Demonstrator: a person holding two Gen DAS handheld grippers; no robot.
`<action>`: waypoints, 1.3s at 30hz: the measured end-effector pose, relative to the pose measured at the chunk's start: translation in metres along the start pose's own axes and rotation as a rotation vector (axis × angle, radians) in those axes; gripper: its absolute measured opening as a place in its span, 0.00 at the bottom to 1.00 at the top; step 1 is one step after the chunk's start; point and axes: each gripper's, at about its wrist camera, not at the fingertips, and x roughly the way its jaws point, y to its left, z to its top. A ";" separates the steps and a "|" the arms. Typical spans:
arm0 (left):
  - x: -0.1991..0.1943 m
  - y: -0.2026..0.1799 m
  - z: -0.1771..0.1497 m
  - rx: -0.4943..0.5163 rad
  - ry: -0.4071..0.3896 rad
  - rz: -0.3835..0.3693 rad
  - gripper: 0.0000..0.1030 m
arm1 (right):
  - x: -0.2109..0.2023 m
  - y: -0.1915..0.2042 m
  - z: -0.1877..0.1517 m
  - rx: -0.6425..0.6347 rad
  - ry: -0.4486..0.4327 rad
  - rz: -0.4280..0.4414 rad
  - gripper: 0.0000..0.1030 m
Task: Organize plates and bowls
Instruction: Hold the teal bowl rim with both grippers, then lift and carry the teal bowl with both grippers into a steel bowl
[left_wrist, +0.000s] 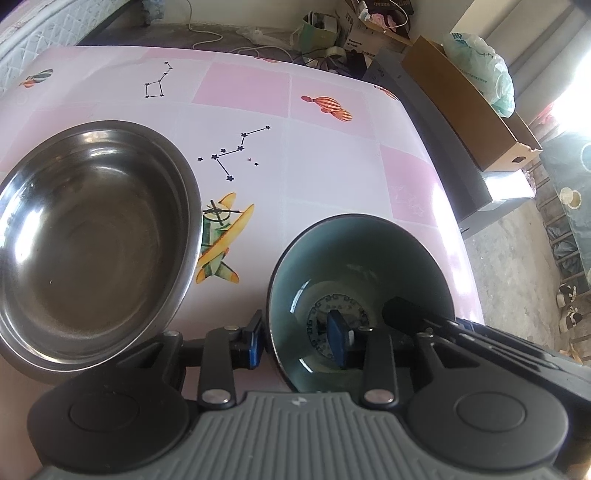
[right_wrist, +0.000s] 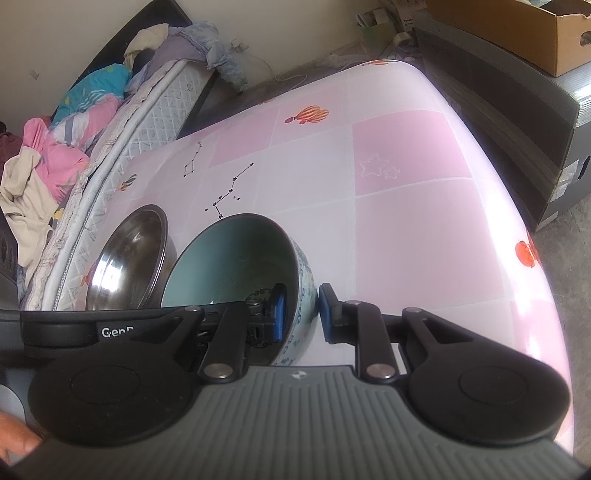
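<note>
While we look along the left gripper (left_wrist: 299, 341), we see its two blue pads straddling the near-left wall of a blue-and-white ceramic bowl (left_wrist: 364, 266): one pad outside the rim, the other inside over the patterned base. A gap shows on each side of the wall, so we read these jaws as standing loosely apart around the rim, not pinching it. A black finger of the right gripper (left_wrist: 402, 312) reaches into the same bowl from the right. Just beside the bowl, to its left, a larger stainless-steel basin (left_wrist: 92, 243) sits empty on the pink patterned tablecloth (left_wrist: 332, 155). The two vessels are apart and nothing is stacked.

From the right wrist view, the right gripper (right_wrist: 301, 312) has one blue pad inside the ceramic bowl (right_wrist: 236, 258) and the other pressed against its painted outer wall, so we take it as clamped on the rim. The bowl appears tipped, its mouth leaning toward the steel basin (right_wrist: 127, 258), whose rim it looks to touch or nearly touch; we cannot tell which. Part of a hand (right_wrist: 16, 437) shows at the lower left corner.

We judge the job to be at an early stage: the bowl is in hand but not yet nested or set in its place. Only these two vessels show, and no plates are visible in either view.
</note>
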 end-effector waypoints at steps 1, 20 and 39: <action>-0.001 0.000 0.000 0.001 -0.001 -0.002 0.34 | 0.000 0.000 0.000 -0.001 0.000 -0.001 0.19; -0.013 -0.002 -0.002 0.014 -0.024 -0.009 0.34 | -0.010 0.000 0.002 0.004 -0.010 -0.001 0.19; -0.045 0.003 -0.002 0.010 -0.065 -0.028 0.34 | -0.039 0.017 0.004 -0.024 -0.041 -0.003 0.19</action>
